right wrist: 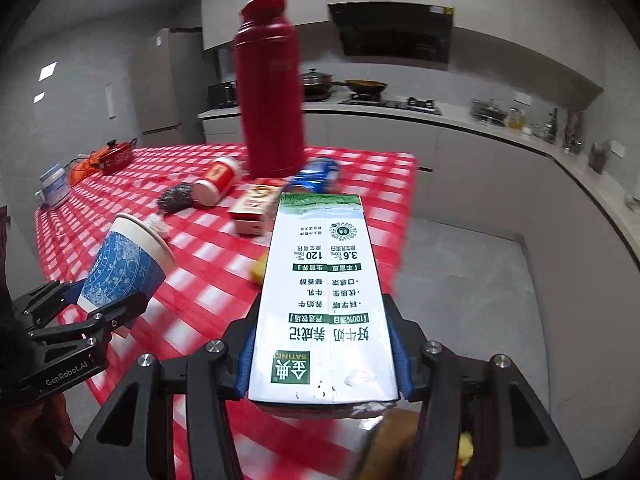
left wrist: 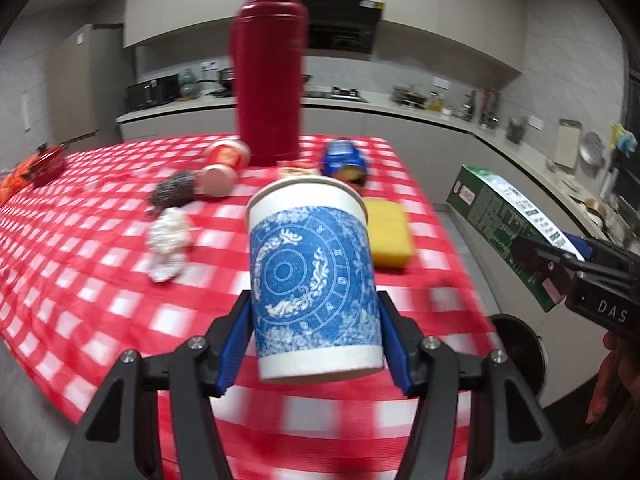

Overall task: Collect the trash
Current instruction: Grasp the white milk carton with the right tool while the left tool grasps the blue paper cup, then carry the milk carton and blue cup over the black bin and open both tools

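A blue-and-white paper cup (left wrist: 312, 280) stands nearly upright between the blue pads of my left gripper (left wrist: 314, 298), which is shut on its lower half above the checked tablecloth (left wrist: 100, 280). The right wrist view shows the same cup (right wrist: 128, 260) tilted in the left gripper (right wrist: 108, 296). My right gripper (right wrist: 323, 308) is shut on a white-and-green milk carton (right wrist: 324, 300) that points away from it. In the left wrist view this carton (left wrist: 504, 216) hangs past the table's right edge, held by the right gripper (left wrist: 536, 268).
On the cloth lie a crumpled tissue (left wrist: 168, 240), a steel scrubber (left wrist: 174, 190), a toppled red cup (left wrist: 224, 164), a blue can (left wrist: 344, 160), a yellow sponge (left wrist: 390, 236) and a small box (right wrist: 254, 204). A tall red thermos (left wrist: 270, 68) stands behind. A dark round object (left wrist: 520, 348) sits below the table's right edge.
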`<state>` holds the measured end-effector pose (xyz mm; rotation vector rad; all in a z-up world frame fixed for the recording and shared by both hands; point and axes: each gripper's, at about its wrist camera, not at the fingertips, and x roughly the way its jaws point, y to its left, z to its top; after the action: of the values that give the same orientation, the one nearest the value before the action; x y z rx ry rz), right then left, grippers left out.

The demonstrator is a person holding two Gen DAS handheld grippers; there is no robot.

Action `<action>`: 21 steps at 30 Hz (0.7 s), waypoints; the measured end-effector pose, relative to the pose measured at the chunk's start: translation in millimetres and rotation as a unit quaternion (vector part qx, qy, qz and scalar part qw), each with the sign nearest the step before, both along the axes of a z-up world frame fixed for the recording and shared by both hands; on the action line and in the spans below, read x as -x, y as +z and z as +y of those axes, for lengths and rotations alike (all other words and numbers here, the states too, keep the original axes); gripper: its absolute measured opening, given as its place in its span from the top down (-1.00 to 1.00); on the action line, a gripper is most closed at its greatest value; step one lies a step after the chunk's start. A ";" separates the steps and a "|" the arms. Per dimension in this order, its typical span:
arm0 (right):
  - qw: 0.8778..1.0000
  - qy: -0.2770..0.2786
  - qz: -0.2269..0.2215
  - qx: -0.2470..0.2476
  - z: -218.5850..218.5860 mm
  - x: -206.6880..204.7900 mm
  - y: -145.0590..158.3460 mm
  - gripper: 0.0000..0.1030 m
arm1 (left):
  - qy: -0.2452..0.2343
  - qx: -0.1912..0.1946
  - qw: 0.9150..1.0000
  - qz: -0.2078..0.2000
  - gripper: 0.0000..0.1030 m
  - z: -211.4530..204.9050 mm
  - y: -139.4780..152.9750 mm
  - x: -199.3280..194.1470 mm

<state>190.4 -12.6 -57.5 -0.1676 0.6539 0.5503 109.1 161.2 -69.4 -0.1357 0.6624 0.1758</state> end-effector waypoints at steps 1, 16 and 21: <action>1.000 -0.008 -0.001 -0.001 -13.9 0.5 1.2 -0.07 | -0.009 0.000 1.000 -0.001 -0.17 -10.8 0.7 -1.9; 0.995 -0.096 -0.005 0.020 -167.7 2.3 -0.8 -0.07 | -0.124 0.003 0.992 -0.010 -0.17 -155.6 4.1 -31.9; 0.993 -0.115 -0.003 0.027 -211.5 7.3 -5.9 -0.07 | -0.155 0.006 0.988 -0.013 -0.17 -190.7 -1.2 -43.7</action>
<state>183.2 -224.1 -63.4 -0.1427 0.6714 0.3114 152.8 -29.4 -70.6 -0.0456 0.6506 -0.1284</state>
